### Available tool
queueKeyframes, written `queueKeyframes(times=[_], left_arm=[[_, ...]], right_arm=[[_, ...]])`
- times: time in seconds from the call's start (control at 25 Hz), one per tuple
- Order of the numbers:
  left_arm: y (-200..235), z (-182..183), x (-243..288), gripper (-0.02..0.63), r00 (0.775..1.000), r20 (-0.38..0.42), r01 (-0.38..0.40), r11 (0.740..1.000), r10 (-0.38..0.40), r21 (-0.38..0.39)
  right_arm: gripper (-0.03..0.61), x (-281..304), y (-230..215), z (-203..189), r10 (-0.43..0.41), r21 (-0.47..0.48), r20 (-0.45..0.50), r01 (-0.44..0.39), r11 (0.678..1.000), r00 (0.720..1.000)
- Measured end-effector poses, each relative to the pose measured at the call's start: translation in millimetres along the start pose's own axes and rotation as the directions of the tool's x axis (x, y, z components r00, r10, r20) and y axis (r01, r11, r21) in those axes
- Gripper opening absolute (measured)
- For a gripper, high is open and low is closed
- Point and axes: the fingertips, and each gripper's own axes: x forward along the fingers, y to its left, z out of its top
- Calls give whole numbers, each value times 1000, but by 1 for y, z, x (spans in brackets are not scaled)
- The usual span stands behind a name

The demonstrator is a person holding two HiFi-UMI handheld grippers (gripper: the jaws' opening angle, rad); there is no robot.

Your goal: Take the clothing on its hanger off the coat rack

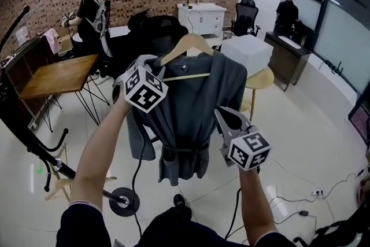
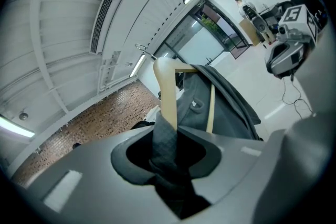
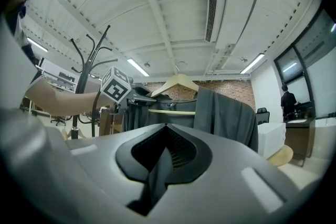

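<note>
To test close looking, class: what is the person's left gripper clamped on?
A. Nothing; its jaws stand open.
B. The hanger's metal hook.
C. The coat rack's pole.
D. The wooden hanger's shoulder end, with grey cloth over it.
D: in the left gripper view, the left gripper has its jaws closed on the wooden hanger where the grey garment drapes over its end.
</note>
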Motion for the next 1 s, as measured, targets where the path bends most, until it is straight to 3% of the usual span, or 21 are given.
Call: queueKeyframes(times=[0.52, 1.0], left_arm=[[84, 0, 143, 106, 998, -3, -65, 997, 65, -48], [121, -45, 253, 106, 979, -137, -158, 985, 149, -62]], right_arm=[[2, 118, -108, -5, 21, 14, 13, -21, 1000, 1000], [2, 204, -188, -37, 105, 58, -34, -103, 993, 994]])
